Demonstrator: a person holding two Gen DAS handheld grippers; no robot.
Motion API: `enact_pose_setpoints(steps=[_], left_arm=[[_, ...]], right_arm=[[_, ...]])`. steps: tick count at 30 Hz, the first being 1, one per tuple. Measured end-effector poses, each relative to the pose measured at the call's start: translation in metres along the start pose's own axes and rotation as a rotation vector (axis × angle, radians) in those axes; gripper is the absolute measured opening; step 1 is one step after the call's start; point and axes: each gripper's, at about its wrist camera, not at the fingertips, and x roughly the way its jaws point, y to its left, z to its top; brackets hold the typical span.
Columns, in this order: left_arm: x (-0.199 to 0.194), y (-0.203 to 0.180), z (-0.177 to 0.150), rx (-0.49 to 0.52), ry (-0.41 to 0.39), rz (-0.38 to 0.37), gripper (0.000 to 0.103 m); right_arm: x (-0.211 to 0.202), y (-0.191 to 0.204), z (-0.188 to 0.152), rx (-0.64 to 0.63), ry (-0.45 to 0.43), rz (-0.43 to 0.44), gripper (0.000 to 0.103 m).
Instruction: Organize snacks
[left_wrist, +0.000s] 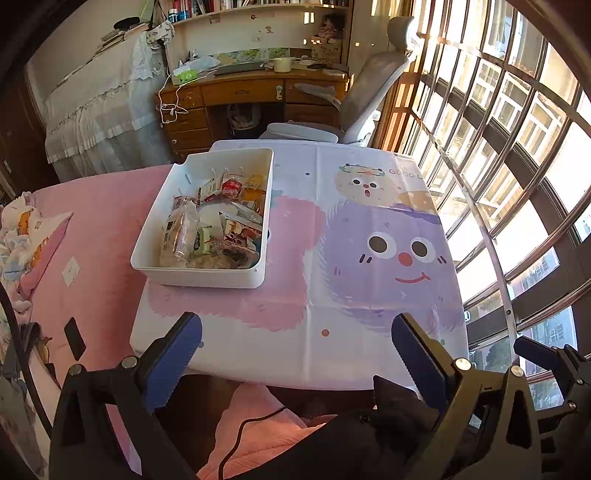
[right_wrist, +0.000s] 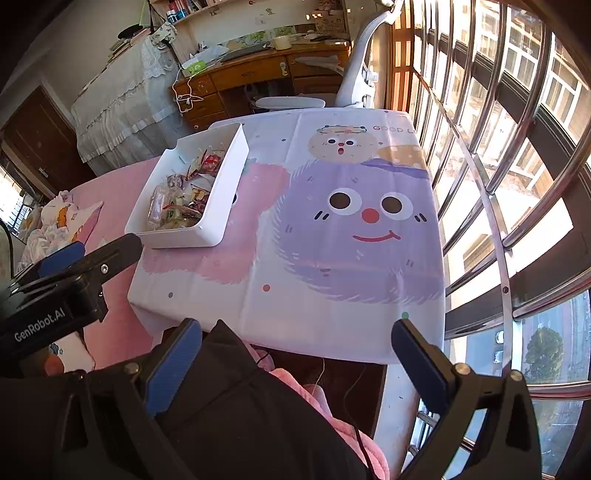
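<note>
A white rectangular bin (left_wrist: 255, 206) stands on the left part of the table and holds several wrapped snacks (left_wrist: 218, 225). It also shows in the right wrist view (right_wrist: 225, 192) with the snacks (right_wrist: 181, 199) inside. My left gripper (left_wrist: 295, 354) is open and empty, held back above the table's near edge, apart from the bin. My right gripper (right_wrist: 295, 354) is open and empty, also back from the near edge. The left gripper shows in the right wrist view (right_wrist: 92, 254) at the left, near the bin's front corner.
The table wears a cartoon cloth with a purple face (left_wrist: 391, 258). A pink bed (left_wrist: 96, 236) lies at the left. A grey office chair (left_wrist: 369, 88) and a wooden desk (left_wrist: 251, 92) stand behind. Barred windows (left_wrist: 517, 147) run along the right.
</note>
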Motion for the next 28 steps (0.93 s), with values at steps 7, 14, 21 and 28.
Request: enact_pose_setpoints(steps=[7,14,21,28], left_arm=[[0.000,0.002,0.009,0.005,-0.017,0.013,0.102],[0.001,0.000,0.015,0.026,-0.022,0.006,0.102],[0.003,0.000,0.015,0.030,-0.015,0.005,0.102],[0.002,0.006,0.007,0.013,-0.013,0.017,0.102]], right_arm=[[0.003,-0.001,0.004,0.010,-0.002,-0.004,0.103],[0.004,-0.004,0.008,0.033,-0.007,-0.019,0.103],[0.003,-0.003,0.006,0.037,-0.001,-0.022,0.103],[0.004,0.004,0.005,0.015,0.004,-0.020,0.103]])
